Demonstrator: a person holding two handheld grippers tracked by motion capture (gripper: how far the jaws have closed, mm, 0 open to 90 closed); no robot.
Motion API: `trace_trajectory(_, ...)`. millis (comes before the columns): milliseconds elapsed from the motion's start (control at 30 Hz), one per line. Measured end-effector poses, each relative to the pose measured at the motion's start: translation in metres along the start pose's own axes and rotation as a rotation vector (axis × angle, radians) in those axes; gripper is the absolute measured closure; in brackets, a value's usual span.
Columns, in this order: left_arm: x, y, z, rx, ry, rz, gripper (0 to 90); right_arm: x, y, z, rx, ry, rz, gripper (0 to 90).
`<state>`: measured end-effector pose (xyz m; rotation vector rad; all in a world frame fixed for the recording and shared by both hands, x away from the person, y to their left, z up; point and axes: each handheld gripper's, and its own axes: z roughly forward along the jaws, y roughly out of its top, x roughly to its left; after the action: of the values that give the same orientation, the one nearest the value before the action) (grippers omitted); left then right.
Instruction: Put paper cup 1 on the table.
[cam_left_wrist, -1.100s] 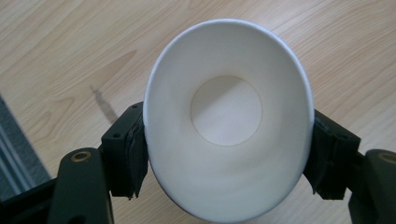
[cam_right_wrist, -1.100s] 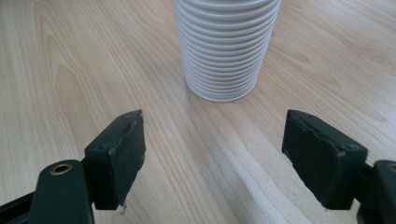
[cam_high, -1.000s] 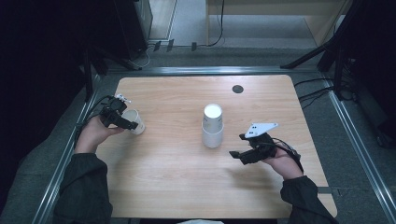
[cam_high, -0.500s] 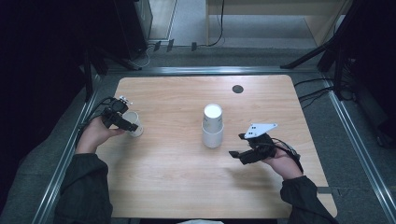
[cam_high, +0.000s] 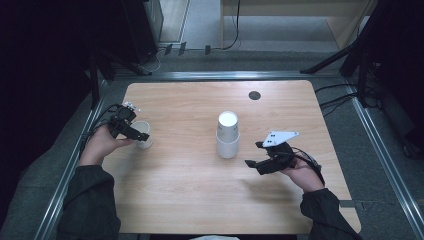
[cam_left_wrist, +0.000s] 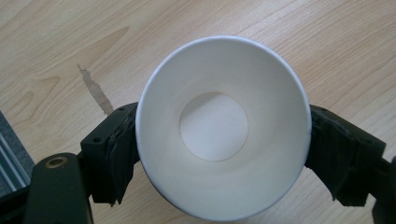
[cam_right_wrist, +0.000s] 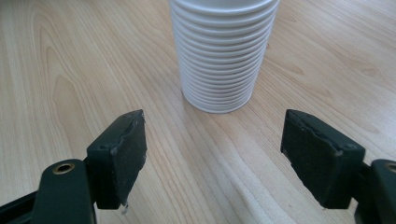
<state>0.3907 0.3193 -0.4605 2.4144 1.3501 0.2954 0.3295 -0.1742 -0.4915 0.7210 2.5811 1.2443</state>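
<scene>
Change since the earlier frame: my left gripper (cam_high: 136, 134) has just been opening its jaws, with the single paper cup (cam_high: 143, 135) between them; both hands and the cup are where they were. Item one, the single paper cup (cam_left_wrist: 223, 126): white, upright, mouth up, standing on the wooden table (cam_high: 190, 200) well to the left of the cup stack (cam_high: 227, 135), close to the table's left edge. In the left gripper view I look straight down into it; the two black pads (cam_left_wrist: 116, 154) flank its rim on either side, at or just off the wall, and I cannot tell whether they touch, so I log this claw as released around the cup. Item two, the cup stack (cam_right_wrist: 223, 51): white paper cups nested upside down, ribbed by their rims, standing near the table's middle. Item three, my right gripper (cam_high: 252, 152): jaws spread wide and empty, low over the table just to the right of the stack, aimed at the stack's base; in the right gripper view (cam_right_wrist: 212, 154) bare wood lies between the pads and the stack stands just beyond them, apart. Item four, a small dark round hole (cam_high: 254, 95) in the tabletop, behind the stack and to its right.
</scene>
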Motion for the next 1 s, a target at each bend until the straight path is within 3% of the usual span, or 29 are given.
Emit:
trace_trajectory(167,0.004,-0.004,-0.013,-0.054,-0.027,-0.03,17.6,-0.002,0.001,-0.002,0.004,-0.014,-0.008,21.3)
trace_trajectory(433,0.002,-0.007,-0.029,-0.094,-0.034,-0.032,17.7,-0.002,0.006,-0.004,0.009,-0.024,-0.009,18.7)
trace_trajectory(633,-0.003,-0.008,-0.04,-0.127,-0.055,-0.037,17.7,-0.003,0.011,-0.002,0.018,-0.002,0.004,14.4)
trace_trajectory(767,-0.013,-0.006,-0.047,-0.162,-0.085,-0.023,17.8,-0.005,0.017,-0.002,0.029,0.027,0.024,13.6)
trace_trajectory(867,-0.022,-0.004,-0.051,-0.174,-0.124,0.004,18.0,-0.007,0.022,-0.003,0.024,0.021,0.011,13.5)
trace_trajectory(933,-0.029,-0.003,-0.054,-0.192,-0.152,0.018,18.0,-0.007,0.024,-0.004,0.022,0.054,0.003,13.6)
trace_trajectory(1000,-0.036,-0.002,-0.055,-0.205,-0.173,0.029,18.2,-0.006,0.026,-0.003,0.016,0.058,-0.014,13.7)
